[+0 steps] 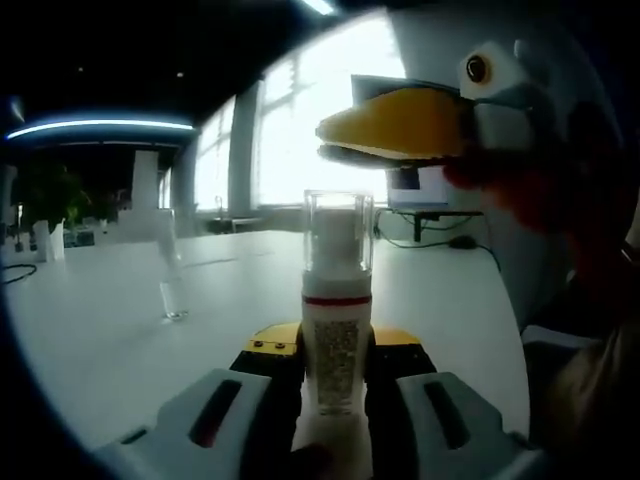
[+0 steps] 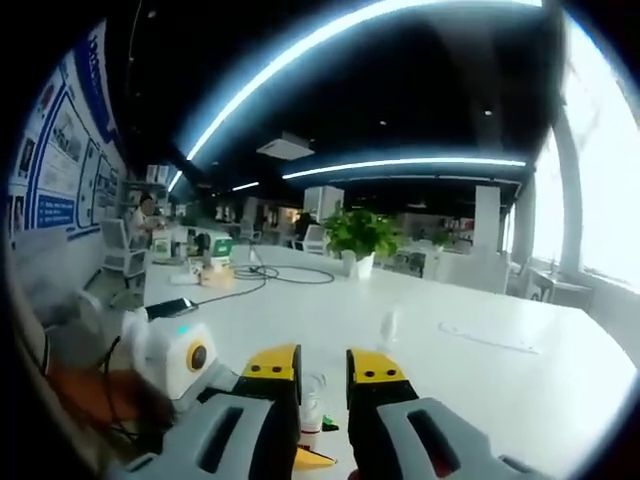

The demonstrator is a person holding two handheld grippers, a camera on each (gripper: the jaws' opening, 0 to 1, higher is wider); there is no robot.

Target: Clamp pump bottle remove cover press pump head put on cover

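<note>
The left gripper (image 1: pixel 335 400) pinches the bottle (image 1: pixel 337 345) upright over the desk (image 1: pixel 110 320), clear cover (image 1: pixel 338 232) still on. The right gripper (image 2: pixel 322 375), fingers (image 2: pixel 274 375) slightly spread, hangs above it; a skewed pull could twist the bottle loose.

No text can be read: the pump bottle (image 1: pixel 337 345) label and wall posters (image 2: pixel 62 170) (too blurred)

pump bottle (image 1: pixel 336 350): base hidden behind jaws | label print blurred
</note>
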